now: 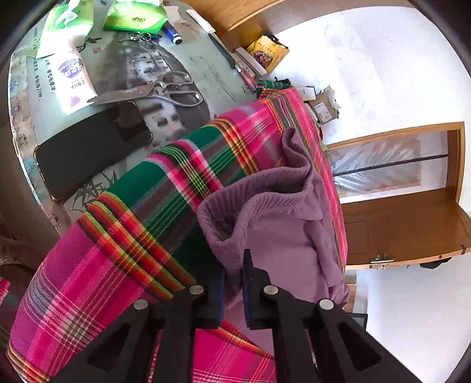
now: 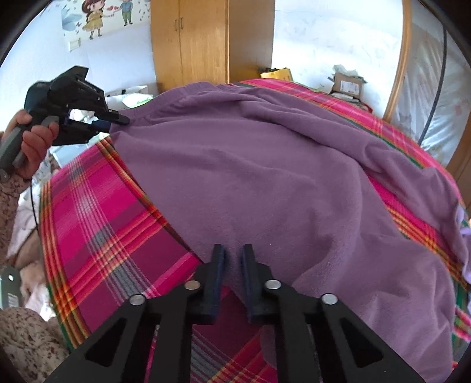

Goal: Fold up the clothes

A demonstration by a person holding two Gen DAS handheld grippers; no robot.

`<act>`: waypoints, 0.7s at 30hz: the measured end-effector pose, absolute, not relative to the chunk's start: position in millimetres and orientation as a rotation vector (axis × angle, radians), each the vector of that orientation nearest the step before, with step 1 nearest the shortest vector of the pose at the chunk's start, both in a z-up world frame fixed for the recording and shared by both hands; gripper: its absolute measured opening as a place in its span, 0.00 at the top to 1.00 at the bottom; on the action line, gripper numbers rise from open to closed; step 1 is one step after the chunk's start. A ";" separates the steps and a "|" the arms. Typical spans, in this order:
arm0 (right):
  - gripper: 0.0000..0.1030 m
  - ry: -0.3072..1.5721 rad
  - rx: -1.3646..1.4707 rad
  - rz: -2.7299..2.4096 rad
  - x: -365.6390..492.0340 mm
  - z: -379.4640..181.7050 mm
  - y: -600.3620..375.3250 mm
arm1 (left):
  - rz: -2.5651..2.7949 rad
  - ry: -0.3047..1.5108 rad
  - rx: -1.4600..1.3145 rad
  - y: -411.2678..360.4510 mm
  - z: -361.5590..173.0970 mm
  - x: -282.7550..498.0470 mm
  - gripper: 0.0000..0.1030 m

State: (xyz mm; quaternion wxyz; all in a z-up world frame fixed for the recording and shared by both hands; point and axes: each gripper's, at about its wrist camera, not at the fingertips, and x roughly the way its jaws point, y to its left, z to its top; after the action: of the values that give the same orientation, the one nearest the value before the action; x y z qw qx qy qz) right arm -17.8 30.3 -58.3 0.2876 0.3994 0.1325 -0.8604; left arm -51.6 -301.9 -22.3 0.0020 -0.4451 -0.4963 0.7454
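the purple knitted sweater (image 2: 265,182) lies spread over a pink, green and red plaid cloth (image 2: 97,212) that covers the work surface. the left gripper (image 1: 234,265) has its two black fingers drawn close together on a bunched fold of the sweater at its ribbed edge (image 1: 223,206); the fabric passes between the jaws and is pinched there. beyond and to the left of these jaws the plaid cloth ends, and a printed grey tabletop (image 1: 123,59) carries a black phone (image 1: 91,147), steel scissors (image 1: 164,90) and green tissue packs (image 1: 135,16), all well apart from the sweater. to the right of the jaws the cloth's edge drops toward a white floor.

the right gripper (image 2: 234,253) is likewise nearly closed, its fingers nipping the sweater's near hem where it meets bare plaid. left of these jaws a wide band of plaid lies uncovered. far ahead and left, a person's hand (image 2: 32,141) holds the left gripper at the sweater's opposite corner.
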 end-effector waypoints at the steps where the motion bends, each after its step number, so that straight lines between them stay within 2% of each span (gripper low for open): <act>1: 0.94 0.333 1.072 -2.296 -18.5 -57.9 32.0 | 2.337 -1.563 -1.388 -302.7 -21.5 -50.6 0.92; 10: 0.97 0.247 1.015 -2.305 -5.9 -39.0 44.8 | 2.352 -1.582 -1.316 -304.9 -11.6 -37.2 0.93; 18: 0.97 0.253 0.993 -2.353 -2.6 -31.2 55.8 | 2.377 -1.573 -1.336 -303.7 -10.2 -38.2 0.93; 19: 0.95 0.267 1.002 -2.355 -3.2 -33.6 56.2 | 2.380 -1.572 -1.345 -304.1 -11.4 -38.9 0.93; 21: 0.79 0.322 1.015 -2.353 -1.3 -39.5 52.3 | 2.375 -1.580 -1.348 -305.2 -13.0 -39.5 0.93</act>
State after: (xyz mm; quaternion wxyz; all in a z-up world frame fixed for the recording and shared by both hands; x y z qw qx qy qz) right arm -1.3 52.3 -39.5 0.2758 0.3779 0.1200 -0.8756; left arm -39.5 -305.2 -13.0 -0.0066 -0.4272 -0.5007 0.7528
